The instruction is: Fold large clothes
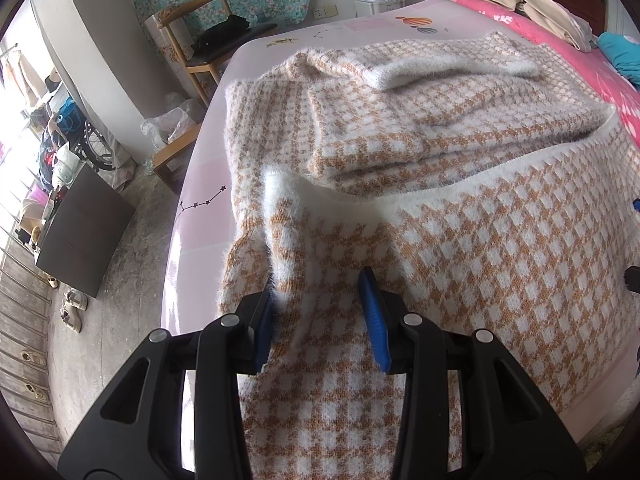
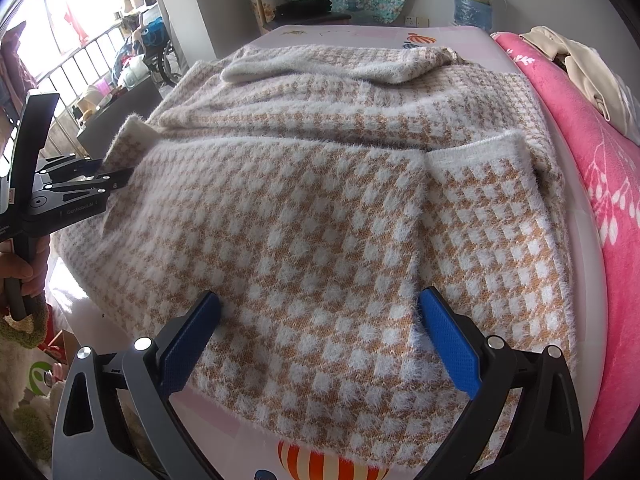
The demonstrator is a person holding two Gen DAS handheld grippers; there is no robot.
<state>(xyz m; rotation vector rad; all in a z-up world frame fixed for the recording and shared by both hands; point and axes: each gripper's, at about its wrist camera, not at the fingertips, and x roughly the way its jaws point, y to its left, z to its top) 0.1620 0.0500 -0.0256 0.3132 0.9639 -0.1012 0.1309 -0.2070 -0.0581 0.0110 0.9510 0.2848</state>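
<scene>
A large fuzzy sweater (image 1: 460, 152) with an orange and white check lies spread on the bed, its sleeves folded over the body. It fills the right wrist view (image 2: 320, 208) too. My left gripper (image 1: 320, 296) is open, its blue pads on either side of a raised sleeve strip (image 1: 284, 236) at the sweater's left edge. It also shows at the left of the right wrist view (image 2: 108, 176). My right gripper (image 2: 320, 304) is wide open just above the sweater's near hem, holding nothing.
The bed has a pale pink sheet (image 1: 200, 184) and a bright pink blanket (image 2: 600, 184) with beige clothes (image 2: 580, 68) on it. A wooden chair (image 1: 208, 40), a dark cabinet (image 1: 84, 224) and shoes (image 1: 72, 308) stand on the floor to the left.
</scene>
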